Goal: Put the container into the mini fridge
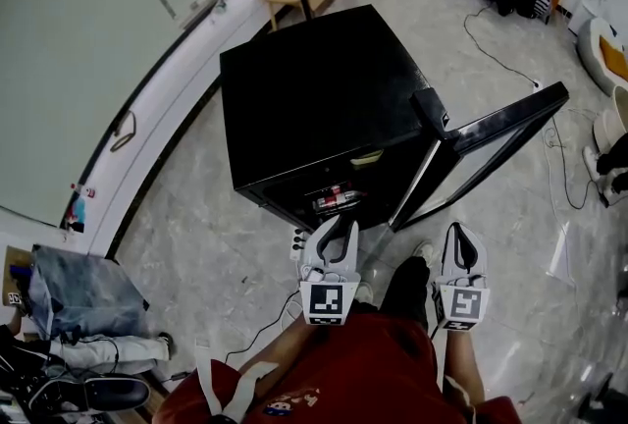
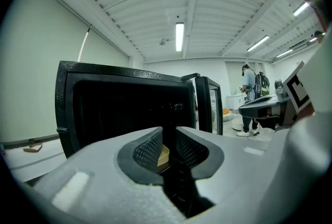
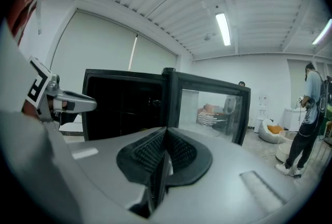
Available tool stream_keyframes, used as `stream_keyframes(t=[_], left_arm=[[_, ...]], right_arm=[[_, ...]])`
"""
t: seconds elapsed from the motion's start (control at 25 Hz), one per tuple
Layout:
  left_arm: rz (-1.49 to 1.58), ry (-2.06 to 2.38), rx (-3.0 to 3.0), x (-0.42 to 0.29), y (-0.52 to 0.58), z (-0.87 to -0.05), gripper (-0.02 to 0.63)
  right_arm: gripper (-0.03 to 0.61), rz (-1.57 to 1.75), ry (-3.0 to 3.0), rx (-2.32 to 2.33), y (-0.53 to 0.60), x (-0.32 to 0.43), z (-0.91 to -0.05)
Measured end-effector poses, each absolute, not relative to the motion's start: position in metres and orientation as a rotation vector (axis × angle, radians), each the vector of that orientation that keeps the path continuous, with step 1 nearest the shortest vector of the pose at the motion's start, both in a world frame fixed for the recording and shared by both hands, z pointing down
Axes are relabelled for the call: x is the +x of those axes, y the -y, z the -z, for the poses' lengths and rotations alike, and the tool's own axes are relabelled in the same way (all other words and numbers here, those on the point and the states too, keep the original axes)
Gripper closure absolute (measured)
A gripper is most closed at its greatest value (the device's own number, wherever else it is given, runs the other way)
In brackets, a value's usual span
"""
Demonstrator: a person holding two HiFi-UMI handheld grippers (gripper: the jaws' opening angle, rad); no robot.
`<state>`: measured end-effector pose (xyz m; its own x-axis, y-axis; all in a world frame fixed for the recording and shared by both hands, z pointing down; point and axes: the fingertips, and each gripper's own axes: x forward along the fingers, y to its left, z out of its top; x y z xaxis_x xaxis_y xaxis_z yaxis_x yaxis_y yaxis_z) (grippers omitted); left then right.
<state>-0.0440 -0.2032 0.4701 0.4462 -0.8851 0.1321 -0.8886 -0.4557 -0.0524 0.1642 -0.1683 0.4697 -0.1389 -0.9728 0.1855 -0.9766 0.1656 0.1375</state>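
Beige container [image 2: 163,156] sits inside mini fridge [image 2: 66,109], beyond left tool [image 2: 167,139].

The mini fridge [image 1: 314,88] is sitting on the floor [image 1: 206,245] with its door [image 1: 496,132] standing wide open to the right, so the front opening [image 2: 129,114] is lying clear for a straight approach. The left gripper [image 1: 335,234] is hovering just before that opening with nothing between them. The right gripper [image 1: 463,238] is facing the open door, which is walling off that side. Inside, a container [image 1: 366,158] is taking up part of the upper shelf, and small red-and-white items [image 1: 337,199] are crowding the lower one (the depth behind them is too dark to judge). A power strip [image 1: 297,241] is lying on the floor just left of the left gripper.
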Motion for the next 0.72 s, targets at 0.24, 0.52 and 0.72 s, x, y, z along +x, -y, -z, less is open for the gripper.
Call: stream_keyframes(t=[0.24,0.52,0.72], left_arm=[[-0.144,1.678,2.65,-0.048,0.199,-0.454,0.607],[-0.137,1.661,2.681,-0.043,0.199,-0.453,0.607],[-0.144,1.64,2.692,-0.043,0.197,-0.453,0.607]], right_arm=[[0.578,-0.022,2.213,1.89,0.165,0.163,-0.467],[0.578,-0.018,2.226,1.892,0.166,0.164,-0.461],[0.578,-0.034,2.239,1.891,0.162,0.162,-0.462]])
